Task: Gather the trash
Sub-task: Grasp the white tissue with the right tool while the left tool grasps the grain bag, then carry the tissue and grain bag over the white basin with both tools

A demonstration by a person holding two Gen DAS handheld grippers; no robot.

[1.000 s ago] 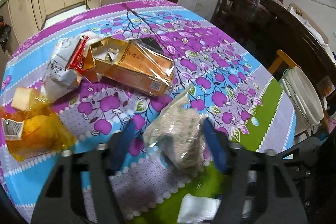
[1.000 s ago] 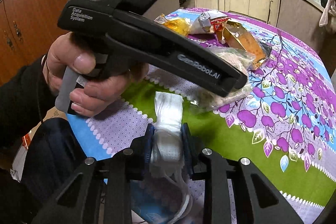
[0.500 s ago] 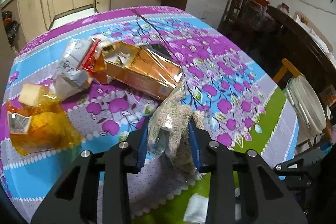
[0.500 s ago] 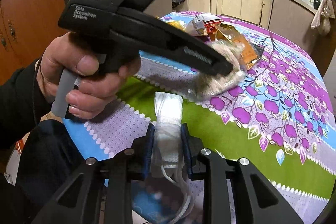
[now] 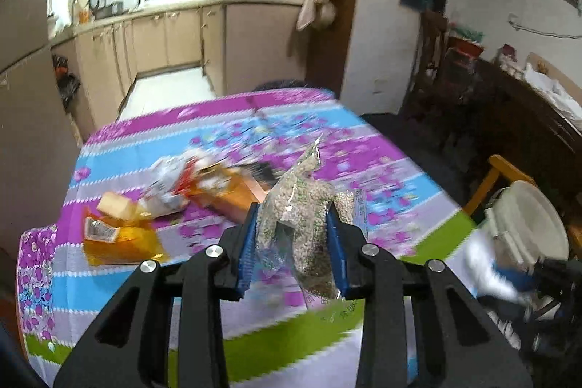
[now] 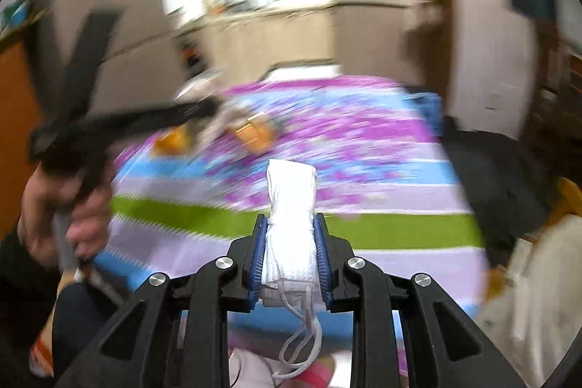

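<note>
My left gripper (image 5: 293, 242) is shut on a clear plastic bag of grain (image 5: 303, 217), lifted above the floral tablecloth (image 5: 382, 170). My right gripper (image 6: 290, 253) is shut on a folded white face mask (image 6: 290, 202), its ear loops dangling below the pads. The right gripper and the mask also appear blurred at the right edge of the left wrist view, over a white bin (image 5: 527, 224). More trash lies on the table: a yellow wrapper (image 5: 116, 239), a crumpled white and red packet (image 5: 167, 184) and an orange box (image 5: 232, 195).
A person's hand (image 6: 69, 206) grips the left gripper's black handle (image 6: 109, 126) at the left of the right wrist view. A wooden chair (image 5: 498, 177) stands beside the white bin at the table's right. Kitchen cabinets (image 5: 174, 39) line the far wall.
The left gripper closed on the grain bag and lifted it off the table. The right gripper rose and swung with the mask; both views tilted up toward the kitchen.
</note>
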